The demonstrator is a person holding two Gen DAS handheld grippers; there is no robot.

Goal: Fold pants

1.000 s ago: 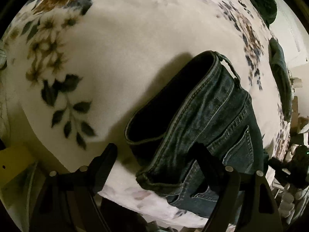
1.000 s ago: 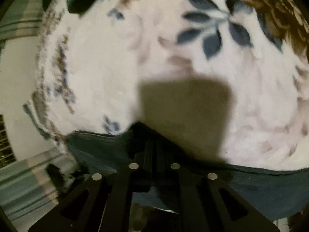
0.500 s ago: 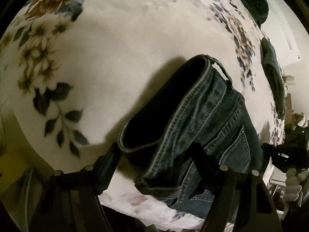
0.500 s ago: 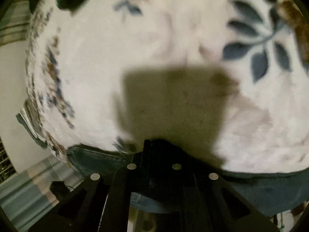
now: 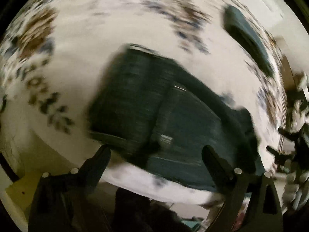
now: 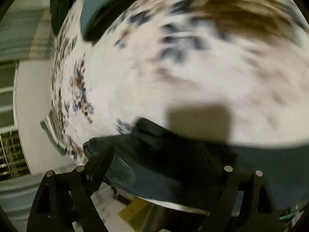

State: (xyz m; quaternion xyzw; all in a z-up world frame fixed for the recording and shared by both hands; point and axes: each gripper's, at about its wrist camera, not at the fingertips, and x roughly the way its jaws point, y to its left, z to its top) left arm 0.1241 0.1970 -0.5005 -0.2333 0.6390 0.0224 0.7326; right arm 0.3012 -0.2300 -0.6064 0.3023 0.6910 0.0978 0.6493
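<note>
Dark blue jeans [image 5: 173, 116] lie on a white floral blanket [image 5: 96, 38], motion-blurred, with the waist end toward the near left. My left gripper [image 5: 156, 154] is open, its fingers spread just above the near edge of the jeans, holding nothing. In the right wrist view the jeans [image 6: 173, 164] lie across the bottom of the frame on the blanket [image 6: 193, 77]. My right gripper [image 6: 160, 154] is open, its jaws wide apart over the denim and empty.
A dark teal garment [image 5: 249, 36] lies at the far right of the bed; it also shows in the right wrist view [image 6: 108, 5]. The bed edge and floor [image 6: 29, 183] are at the lower left. Clutter [image 5: 293, 135] stands beside the bed at right.
My right gripper has opened and let go of the jeans it was shut on. The jeans have dropped flat on the blanket. Both cameras are moving fast.
</note>
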